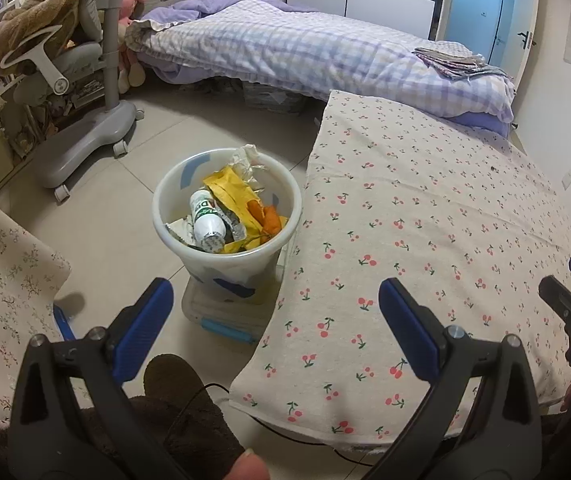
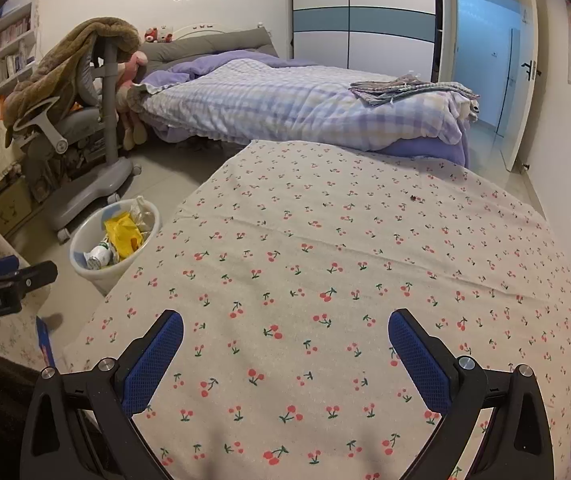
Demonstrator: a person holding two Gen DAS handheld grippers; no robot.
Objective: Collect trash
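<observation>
- Trash (image 1: 231, 212) is sitting in the white bin (image 1: 165, 216) in the left wrist view: yellow wrapper, white bottle with green label, orange peel, crumpled paper. Bin is standing on the tile floor, touching the edge of the cherry-print table (image 1: 425, 220).
- Left gripper (image 1: 275, 312) is hanging above and just short of the bin, jaws spread wide, gripping nothing. We are judging collection nearly done; if anything is left, we are keeping jaws wide and releasing squarely over the rim.
- Right wrist view: right gripper (image 2: 285, 340) is hovering over the table (image 2: 325, 220), jaws wide apart, empty. Cloth is showing only a small dark speck (image 2: 416, 199) far side; we cannot tell what it is.
- Bin (image 2: 85, 256) is appearing low left, beside the table corner, contents heaped near the rim.
- We are scanning the cloth for leftovers before closing out; a speck that small is looking awkward to pinch.
</observation>
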